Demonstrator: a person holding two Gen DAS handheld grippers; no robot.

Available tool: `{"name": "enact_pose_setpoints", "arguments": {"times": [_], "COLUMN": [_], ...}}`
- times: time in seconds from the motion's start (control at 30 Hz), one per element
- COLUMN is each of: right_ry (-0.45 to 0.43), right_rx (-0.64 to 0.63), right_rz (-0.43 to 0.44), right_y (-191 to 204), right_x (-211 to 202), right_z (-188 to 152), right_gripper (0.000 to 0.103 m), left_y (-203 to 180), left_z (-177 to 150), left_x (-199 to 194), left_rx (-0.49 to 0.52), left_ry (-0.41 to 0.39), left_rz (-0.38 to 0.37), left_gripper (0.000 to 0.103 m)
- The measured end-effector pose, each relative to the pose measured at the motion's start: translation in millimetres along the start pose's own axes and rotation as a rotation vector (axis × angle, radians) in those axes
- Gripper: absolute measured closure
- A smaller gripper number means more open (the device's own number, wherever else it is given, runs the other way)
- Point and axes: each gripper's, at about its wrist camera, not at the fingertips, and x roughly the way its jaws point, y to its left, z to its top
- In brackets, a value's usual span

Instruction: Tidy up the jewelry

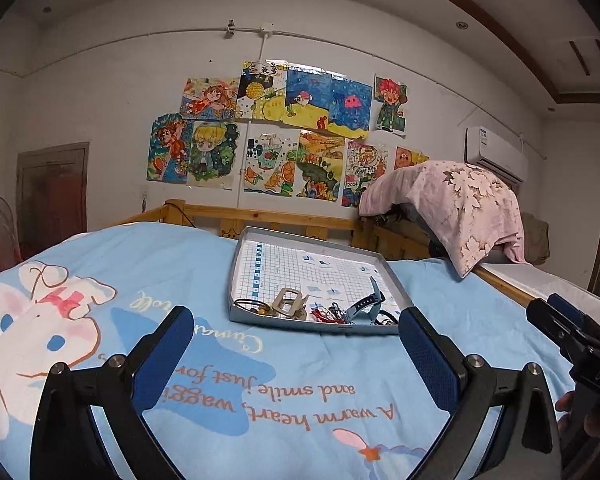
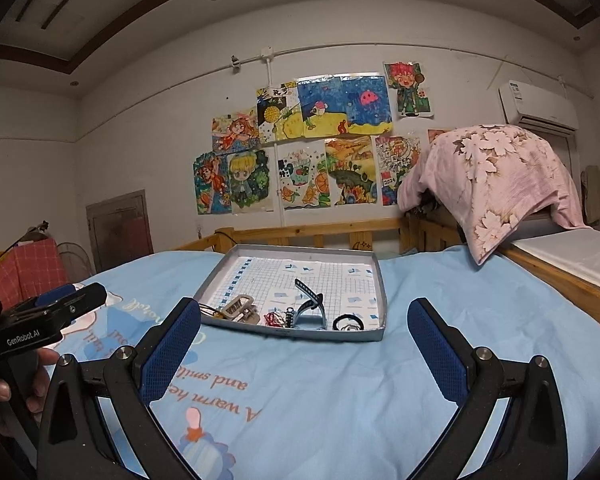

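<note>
Both claws, left claw [image 1: 296,346] and right claw [image 2: 304,338], gape empty, jewelry tray [image 2: 374,334] just beyond them on the bed.

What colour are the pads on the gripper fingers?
Dark blue, with a fine mesh texture, on black fingers; clearest in the right wrist view.

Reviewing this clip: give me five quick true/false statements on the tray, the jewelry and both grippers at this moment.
1. Both grippers, left and right, are open and empty. True.
2. The tray sits on a wooden desk. False: it lies on the blue bedsheet.
3. The watch is inside the tray. True.
4. The jewelry is spread evenly over the tray. False: it is bunched along the near edge.
5. The right gripper holds the black hair ties. False: they lie in the tray.
</note>
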Motion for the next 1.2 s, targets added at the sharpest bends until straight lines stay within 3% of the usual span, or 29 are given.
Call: {"name": "enact_pose_setpoints", "arguments": {"times": [0.3,1.2], "right_ry": [0.018,0.047], "right_rx": [0.005,-0.026], "right_rz": [-0.017,-0.007], "right_y": [-9.9,1.0], "right_x": [1.6,8.4], "right_z": [-9.1,-14.2], "right_gripper": [0.001,0.001], "left_y": [-0.2,4.4], "left_z": [-15.3,-20.6], "left_x": [0.7,4.5], "left_rx": [0.002,0.006], "left_ry": [0.010,0.009], "left_rz": [0.023,0.052], "left_gripper": [0.000,0.000]}}
